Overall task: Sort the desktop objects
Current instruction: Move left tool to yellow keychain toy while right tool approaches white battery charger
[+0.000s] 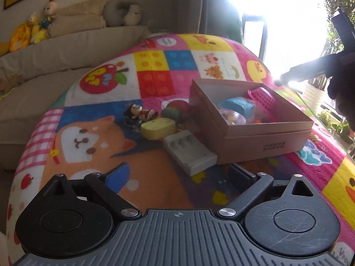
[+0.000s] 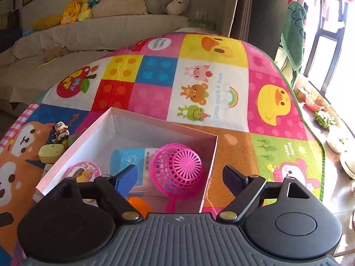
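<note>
A brown cardboard box (image 1: pixel 266 133) (image 2: pixel 124 122) stands on the colourful play mat (image 1: pixel 155 66). In it lie a pink mesh basket (image 1: pixel 261 98) (image 2: pixel 177 168), a blue packet (image 1: pixel 237 106) (image 2: pixel 126 161), a round picture case (image 2: pixel 83 173) and an orange piece (image 2: pixel 137 206). Left of the box lie a white battery charger (image 1: pixel 190 153), a yellow cheese-shaped toy (image 1: pixel 157 128) (image 2: pixel 50 153), a small figurine (image 1: pixel 138 112) (image 2: pixel 61 130) and a red-green ball (image 1: pixel 177 108). My left gripper (image 1: pixel 178 173) is open just short of the charger, holding nothing. My right gripper (image 2: pixel 179 177) hovers open over the box's near right corner, above the basket.
A beige sofa (image 1: pixel 66 51) with plush toys (image 1: pixel 35 31) runs behind the mat on the left. On the right are a bright window (image 1: pixel 277 22) and potted plants (image 2: pixel 324 117) beyond the mat's edge. A gloved hand (image 1: pixel 341 88) shows at the right.
</note>
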The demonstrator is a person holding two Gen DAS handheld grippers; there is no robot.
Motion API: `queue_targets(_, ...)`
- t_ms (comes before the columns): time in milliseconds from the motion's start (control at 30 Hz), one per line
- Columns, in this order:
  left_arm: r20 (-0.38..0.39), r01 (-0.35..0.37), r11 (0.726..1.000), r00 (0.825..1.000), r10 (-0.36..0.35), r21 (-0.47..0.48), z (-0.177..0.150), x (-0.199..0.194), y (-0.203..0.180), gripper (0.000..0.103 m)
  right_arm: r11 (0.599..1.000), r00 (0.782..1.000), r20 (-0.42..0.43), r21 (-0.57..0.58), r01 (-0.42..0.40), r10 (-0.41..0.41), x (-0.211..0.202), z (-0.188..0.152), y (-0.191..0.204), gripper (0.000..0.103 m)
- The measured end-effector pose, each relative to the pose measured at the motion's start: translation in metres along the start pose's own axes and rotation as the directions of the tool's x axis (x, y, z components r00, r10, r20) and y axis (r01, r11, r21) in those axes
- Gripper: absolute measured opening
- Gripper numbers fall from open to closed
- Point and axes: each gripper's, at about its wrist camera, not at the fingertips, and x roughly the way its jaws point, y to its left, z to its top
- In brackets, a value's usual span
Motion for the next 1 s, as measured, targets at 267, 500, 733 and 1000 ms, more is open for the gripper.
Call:
queue_targets(267,0.027,-0.111,0.994,0.993,0.112,-0.003,-0.010,0.001,0.015,0.099,0.988,0.993,0.119,-0.152,0.005,0.013,-0.044,-0.015,0.054,0.069)
queue_targets(500,0.025,-0.188,0.975,0.981,0.192,-0.118,-0.009,-0.011,0.054,0.100,0.907,0.968,0.065,-0.371,-0.201,0.242,-0.053,-0.055,0.159,0.042)
queue_targets(733,0.020,-0.193,0.967,0.980,0.199,-0.163,-0.014,-0.018,0.068,0.100,0.901,0.974,0.040,-0.391,-0.190,0.223,-0.001,-0.062,0.222,0.043)
queue_targets(1000,0.006,-0.199,0.963,0.979,0.203,-0.181,-0.016,-0.017,0.075,0.101,0.925,0.971,-0.067,-0.295,-0.240,0.230,0.020,-0.066,0.220,0.042)
